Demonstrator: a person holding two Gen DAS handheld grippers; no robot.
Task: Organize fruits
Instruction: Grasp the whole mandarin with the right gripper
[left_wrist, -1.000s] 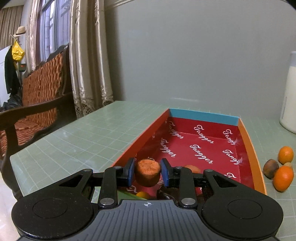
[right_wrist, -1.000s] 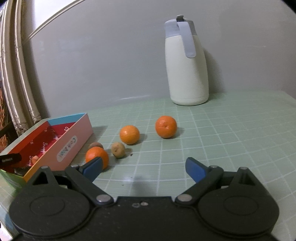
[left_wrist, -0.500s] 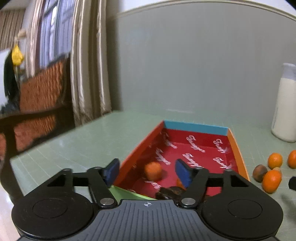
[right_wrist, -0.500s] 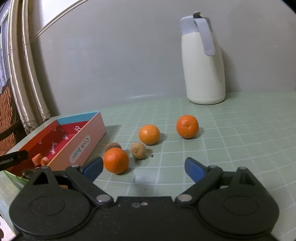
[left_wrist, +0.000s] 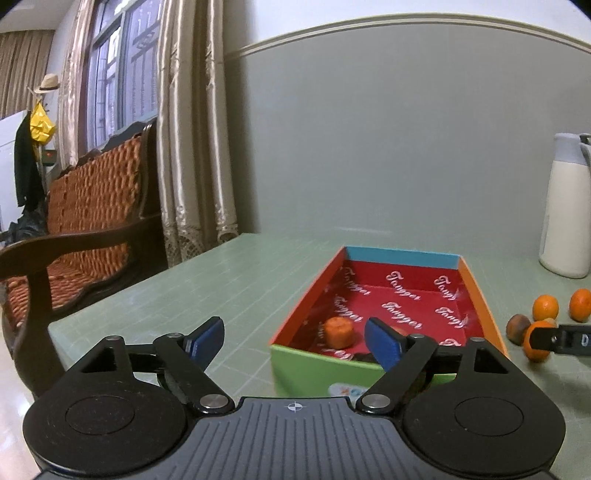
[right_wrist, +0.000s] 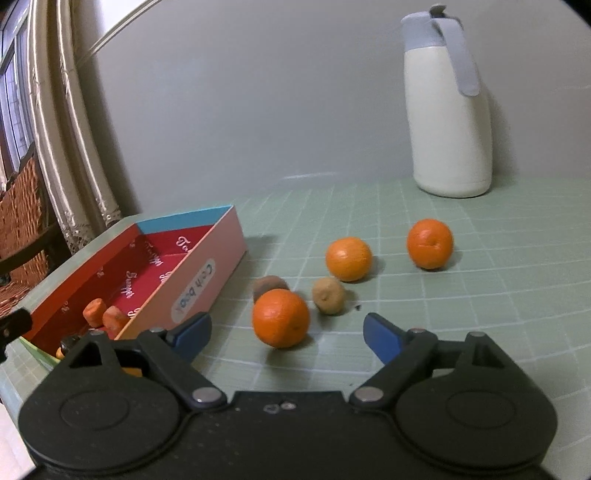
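**Left jaws clear of the box, right jaws closing in on the near orange**

My left gripper (left_wrist: 293, 341) stands wide with nothing between its pads; its jaws have just been opening. It points slightly downward at the near left corner of the box (left_wrist: 314, 360), which lies with its long axis running away from me toward the wall, green end near, blue end far. On the red lining sits a stubby orange piece (left_wrist: 339, 331), close to the left wall at the near end.

My right gripper (right_wrist: 284, 334) tilts down toward the green table (right_wrist: 461, 295). Its jaws have just been closing a little but are spread wide and grip nothing. The near orange (right_wrist: 280, 318) sits on the table just beyond the fingertips, between them in line, untouched. Behind it lie a brown fruit (right_wrist: 269, 285) and a tan fruit (right_wrist: 328, 295), then two more oranges (right_wrist: 348, 258) farther right. From this side the box points far-right, two orange pieces (right_wrist: 105, 315) at its near end. A white jug (right_wrist: 448, 110) stands by the wall.
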